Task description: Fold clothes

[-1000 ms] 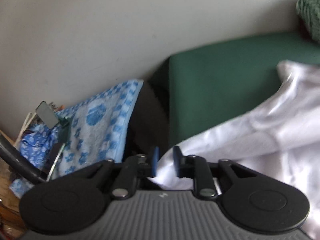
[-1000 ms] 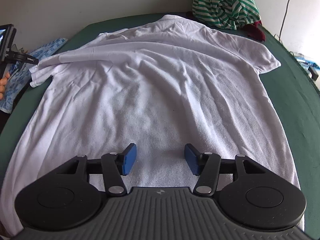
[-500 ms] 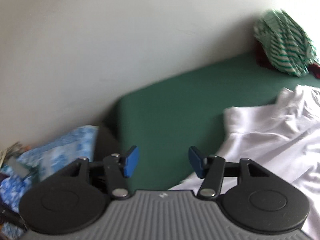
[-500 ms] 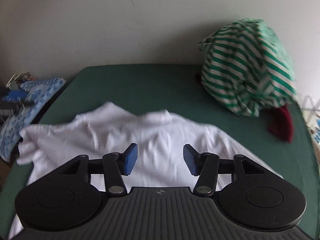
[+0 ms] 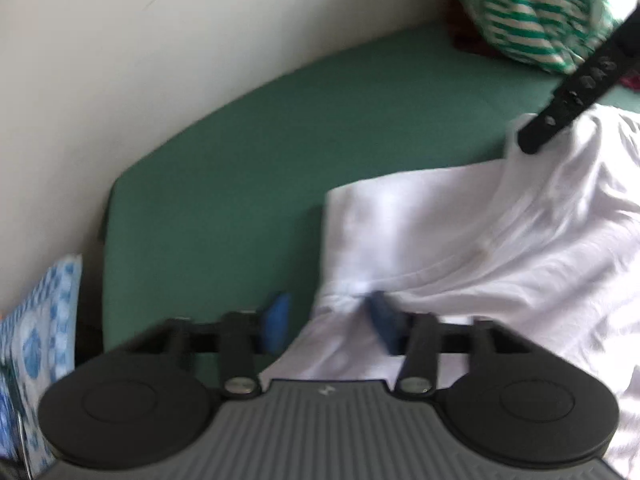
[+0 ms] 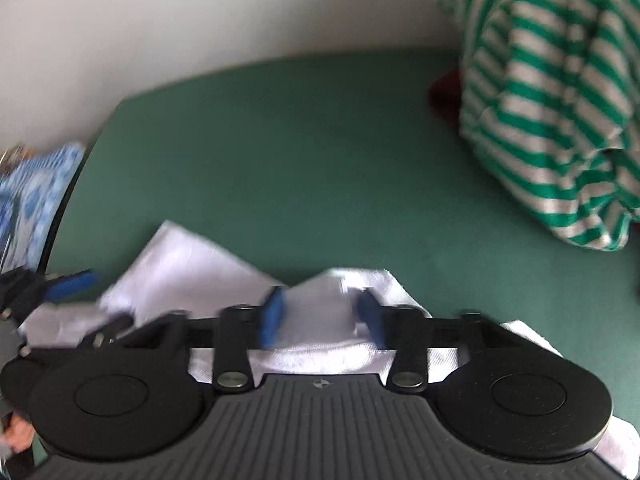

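Note:
A white shirt (image 5: 500,248) lies on the green table (image 5: 260,184). In the left wrist view my left gripper (image 5: 326,322) is open, its blue pads either side of the shirt's left sleeve seam. In the right wrist view my right gripper (image 6: 320,314) is open over the shirt's collar edge (image 6: 332,332), with white cloth (image 6: 192,268) between and under the pads. The right gripper's black arm shows at the upper right of the left wrist view (image 5: 576,84). The left gripper shows at the left edge of the right wrist view (image 6: 60,286).
A green-and-white striped garment (image 6: 552,92) is heaped at the table's far right against the wall, over something dark red (image 6: 444,92). A blue patterned towel (image 5: 36,344) lies beyond the table's left edge. A white wall (image 5: 160,40) backs the table.
Both grippers have moved forward toward the far end of the shirt. The left gripper opened from near shut a second ago and now straddles the sleeve. The right gripper now reaches the collar.

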`<move>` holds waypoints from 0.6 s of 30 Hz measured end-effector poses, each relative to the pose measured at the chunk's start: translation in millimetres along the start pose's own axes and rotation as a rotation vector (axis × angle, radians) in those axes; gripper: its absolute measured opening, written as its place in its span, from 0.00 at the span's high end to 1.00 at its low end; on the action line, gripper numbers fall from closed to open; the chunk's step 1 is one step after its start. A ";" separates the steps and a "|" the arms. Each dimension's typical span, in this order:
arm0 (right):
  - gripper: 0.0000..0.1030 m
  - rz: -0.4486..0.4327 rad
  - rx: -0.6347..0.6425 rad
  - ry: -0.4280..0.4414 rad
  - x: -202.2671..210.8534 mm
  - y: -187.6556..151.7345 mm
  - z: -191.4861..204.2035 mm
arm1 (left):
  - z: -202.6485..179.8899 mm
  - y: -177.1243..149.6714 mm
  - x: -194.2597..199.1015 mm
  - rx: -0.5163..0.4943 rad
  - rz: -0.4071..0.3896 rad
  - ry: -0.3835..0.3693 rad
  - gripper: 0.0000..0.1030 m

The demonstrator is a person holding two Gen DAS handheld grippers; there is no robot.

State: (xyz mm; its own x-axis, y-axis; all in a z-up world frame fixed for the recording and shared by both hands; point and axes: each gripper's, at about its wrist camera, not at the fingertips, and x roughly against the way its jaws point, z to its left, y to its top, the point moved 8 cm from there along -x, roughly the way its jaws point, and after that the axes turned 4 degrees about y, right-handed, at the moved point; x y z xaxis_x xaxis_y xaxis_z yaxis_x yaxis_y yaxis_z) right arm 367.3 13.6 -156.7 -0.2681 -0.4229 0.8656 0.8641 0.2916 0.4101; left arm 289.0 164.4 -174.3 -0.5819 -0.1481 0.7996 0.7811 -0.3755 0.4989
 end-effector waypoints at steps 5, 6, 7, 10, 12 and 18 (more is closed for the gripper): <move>0.94 -0.158 0.080 -0.005 19.2 29.7 4.9 | 16.6 37.3 4.1 0.011 -0.084 0.108 0.80; 0.94 -0.204 0.061 0.000 23.3 37.3 2.8 | 24.2 48.2 4.7 0.041 -0.103 0.128 0.79; 0.97 -0.255 0.048 0.004 26.9 43.6 0.7 | 32.0 59.3 5.1 0.074 -0.122 0.149 0.79; 1.00 -0.346 0.059 -0.041 23.7 49.9 -8.0 | 44.4 81.6 -0.6 0.115 -0.158 0.222 0.79; 1.00 -0.346 0.062 -0.117 12.6 45.8 -19.8 | 46.4 84.8 -9.6 0.099 -0.148 0.263 0.73; 0.71 -0.407 0.009 -0.086 49.4 15.1 -61.9 | 60.8 25.3 18.4 0.017 -0.187 0.259 0.62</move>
State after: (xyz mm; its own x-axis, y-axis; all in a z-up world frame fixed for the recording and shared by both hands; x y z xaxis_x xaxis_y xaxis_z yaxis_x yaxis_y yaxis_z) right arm 393.5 -56.1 -125.5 -0.6223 -0.4324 0.6526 0.6765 0.1225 0.7262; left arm 311.7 207.8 -126.7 -0.7523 -0.3066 0.5832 0.6577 -0.4031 0.6364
